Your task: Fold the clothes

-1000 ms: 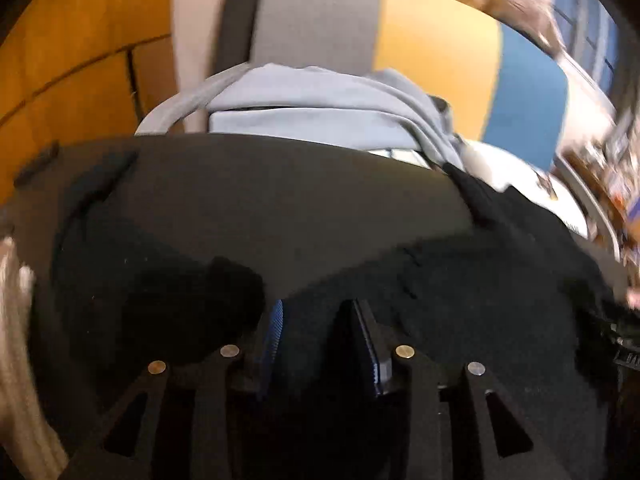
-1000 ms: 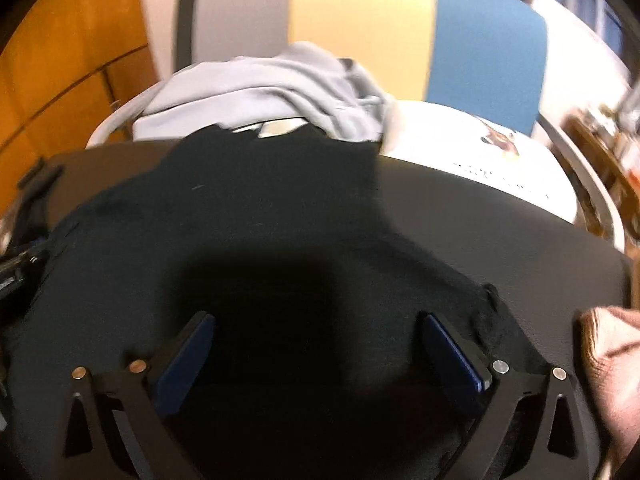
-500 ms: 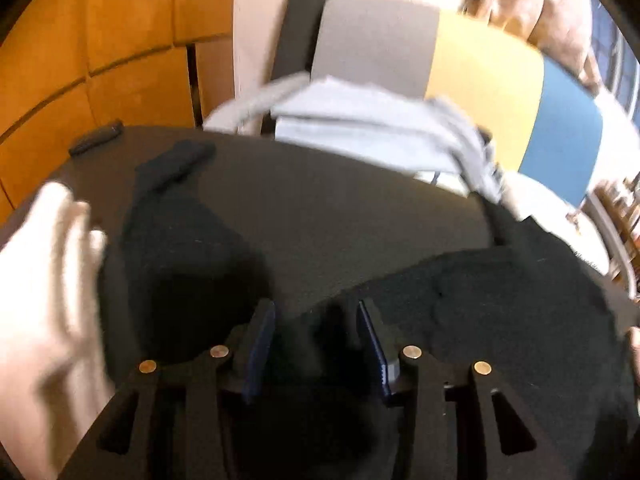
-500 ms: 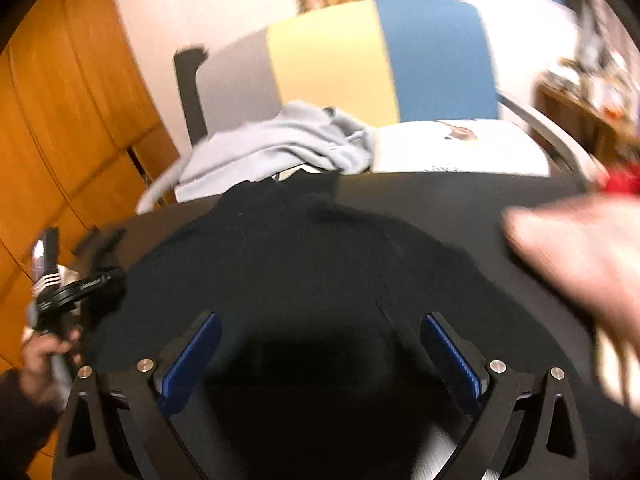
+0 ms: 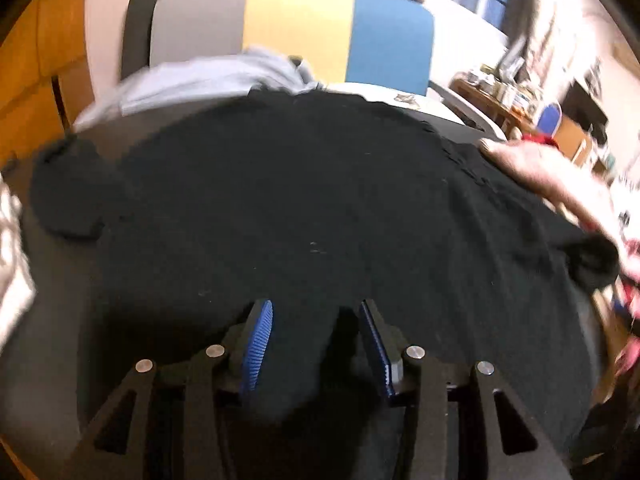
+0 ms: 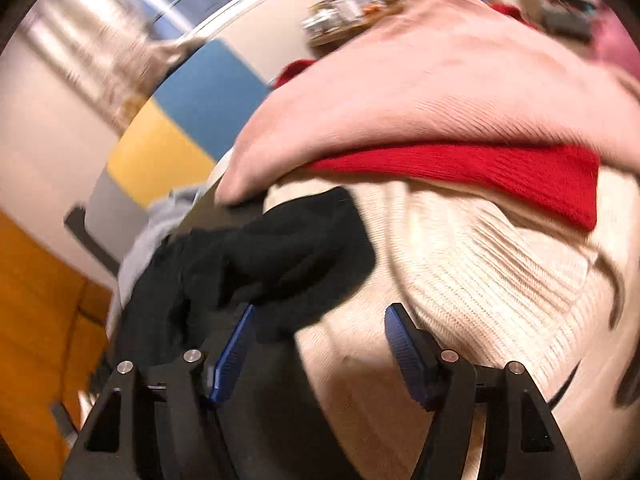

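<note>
1. The right gripper [image 6: 316, 350] has swung away from the black shirt's [image 5: 300, 208] middle to its sleeve beside a pink sweater [image 6: 440, 92].
2. Its jaws are closing, pinching nothing.
3. The left gripper [image 5: 316, 344] is opening around the shirt's near edge.

Black garment [image 5: 304, 200]: we lose its near hem behind the left gripper [image 5: 316, 344], whose jaws are opening around a fold.
Table [image 5: 120, 140]: mostly covered by that garment.
Grey garment [image 5: 208, 80]: smeared by blur, and we cannot make out its shape.
Shelf clutter [image 5: 500, 88]: too small and blurred to name.
Cream knit [image 6: 480, 280]: cut off at the right edge.
Pink cloth [image 6: 440, 80]: blurred, type unclear to us.
</note>
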The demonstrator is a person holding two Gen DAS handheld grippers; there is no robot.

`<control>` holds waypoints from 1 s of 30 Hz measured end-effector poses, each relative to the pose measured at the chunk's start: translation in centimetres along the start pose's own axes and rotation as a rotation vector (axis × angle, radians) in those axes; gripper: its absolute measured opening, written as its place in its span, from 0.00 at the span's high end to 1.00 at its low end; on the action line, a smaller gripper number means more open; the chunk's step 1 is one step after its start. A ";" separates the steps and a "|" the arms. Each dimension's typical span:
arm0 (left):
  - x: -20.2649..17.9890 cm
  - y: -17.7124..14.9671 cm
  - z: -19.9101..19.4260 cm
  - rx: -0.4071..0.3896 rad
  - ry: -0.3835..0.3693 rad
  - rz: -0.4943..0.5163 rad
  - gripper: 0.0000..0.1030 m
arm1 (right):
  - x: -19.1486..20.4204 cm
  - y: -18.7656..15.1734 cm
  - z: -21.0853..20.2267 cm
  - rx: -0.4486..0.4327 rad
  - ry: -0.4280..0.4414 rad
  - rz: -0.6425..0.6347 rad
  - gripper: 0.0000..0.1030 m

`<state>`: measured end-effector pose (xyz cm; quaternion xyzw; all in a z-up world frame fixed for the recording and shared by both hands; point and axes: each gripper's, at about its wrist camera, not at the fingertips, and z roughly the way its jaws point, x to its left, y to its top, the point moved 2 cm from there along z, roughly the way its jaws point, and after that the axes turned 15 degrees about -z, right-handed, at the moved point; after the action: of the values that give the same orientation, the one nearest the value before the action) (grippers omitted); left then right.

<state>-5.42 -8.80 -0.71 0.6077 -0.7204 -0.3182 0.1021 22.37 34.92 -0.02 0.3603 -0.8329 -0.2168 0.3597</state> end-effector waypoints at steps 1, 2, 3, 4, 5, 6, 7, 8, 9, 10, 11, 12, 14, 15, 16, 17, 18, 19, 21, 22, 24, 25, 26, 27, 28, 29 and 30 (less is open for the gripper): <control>-0.4 -0.5 0.0 0.004 0.010 0.026 0.53 | -0.3 0.1 0.3 -0.008 0.009 0.023 0.33; -0.5 -0.6 -0.1 0.003 0.016 0.039 0.53 | -0.4 0.3 0.6 -0.021 0.013 0.032 0.33; -0.5 -0.7 -0.1 0.002 0.020 0.049 0.53 | -0.3 0.6 0.8 -0.038 0.005 0.027 0.33; -0.5 -0.9 -0.3 0.004 0.018 0.050 0.51 | -0.2 0.9 1.1 -0.054 -0.005 0.017 0.33; -0.6 -1.0 -0.5 0.007 0.015 0.046 0.51 | 0.1 1.2 1.4 -0.067 -0.026 -0.003 0.33; -0.8 -0.9 -0.6 0.009 0.011 0.042 0.50 | 0.3 1.5 1.8 -0.065 -0.049 -0.021 0.33; -0.9 -0.8 -0.4 0.012 0.003 0.034 0.49 | 0.5 1.7 2.2 -0.062 -0.073 -0.040 0.35; -0.8 -0.8 -0.4 0.013 -0.004 0.031 0.47 | 0.6 2.0 2.6 -0.060 -0.093 -0.054 0.42; -0.8 -1.1 -0.5 0.010 -0.005 0.035 0.47 | 0.5 2.2 2.6 -0.059 -0.102 -0.059 0.48; -0.9 -1.4 -0.6 0.007 -0.006 0.040 0.46 | 0.4 2.5 2.7 -0.058 -0.101 -0.056 0.65; -1.0 -1.3 -0.7 0.005 -0.005 0.048 0.45 | 0.2 2.7 3.0 -0.058 -0.071 -0.035 0.81; -1.0 -1.4 -0.8 0.009 -0.009 0.049 0.45 | 0.1 3.0 3.0 -0.061 -0.048 -0.018 0.83; -1.3 -1.3 -1.3 0.035 -0.047 0.040 0.45 | 0.0 3.5 2.7 -0.065 -0.022 0.001 0.83; -1.5 -0.7 -1.4 0.061 -0.110 0.026 0.45 | -0.2 3.7 2.6 -0.066 -0.013 0.015 0.83; -2.4 -0.1 -1.6 0.081 -0.187 0.034 0.45 | -0.6 3.7 2.6 -0.065 -0.003 0.037 0.83; -3.4 0.4 -1.9 0.099 -0.265 0.046 0.44 | -1.0 3.7 2.7 -0.062 0.014 0.063 0.83; -4.4 1.0 -2.2 0.117 -0.344 0.058 0.44 | -1.4 3.6 2.8 -0.063 0.040 0.089 0.83; -6.1 1.3 -2.4 0.141 -0.423 0.095 0.43 | -1.5 3.3 3.0 -0.068 0.080 0.126 0.83; -9.6 1.6 -2.6 0.210 -0.577 0.160 0.43 | -2.1 2.8 3.2 -0.092 0.197 0.212 0.83; -11.8 1.6 -2.3 0.263 -0.654 0.179 0.41 | -2.3 2.5 3.1 -0.105 0.252 0.248 0.83; -15.3 1.5 -1.0 0.305 -0.697 0.210 0.39 | -2.7 2.3 3.1 -0.118 0.315 0.285 0.83; -16.9 1.5 -0.2 0.319 -0.696 0.228 0.39 | -2.9 2.2 3.1 -0.123 0.339 0.299 0.83; -18.5 1.4 0.6 0.334 -0.696 0.246 0.39 | -3.1 2.1 3.1 -0.121 0.341 0.301 0.83; -19.9 1.4 1.1 0.337 -0.706 0.273 0.39 | -3.3 2.1 3.1 -0.119 0.345 0.306 0.83; -21.3 1.4 1.6 0.339 -0.717 0.302 0.39 | -3.6 2.0 3.2 -0.115 0.360 0.318 0.83; -22.7 1.3 2.1 0.340 -0.729 0.331 0.39 | -3.8 1.9 3.4 -0.110 0.378 0.331 0.83; -24.0 1.2 2.4 0.334 -0.737 0.379 0.39 | -3.9 1.9 3.4 -0.106 0.382 0.332 0.83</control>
<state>-1.88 14.69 3.91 0.3193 -0.8489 -0.3684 -0.2043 20.85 39.43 -2.78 0.2339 -0.7850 -0.1262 0.5596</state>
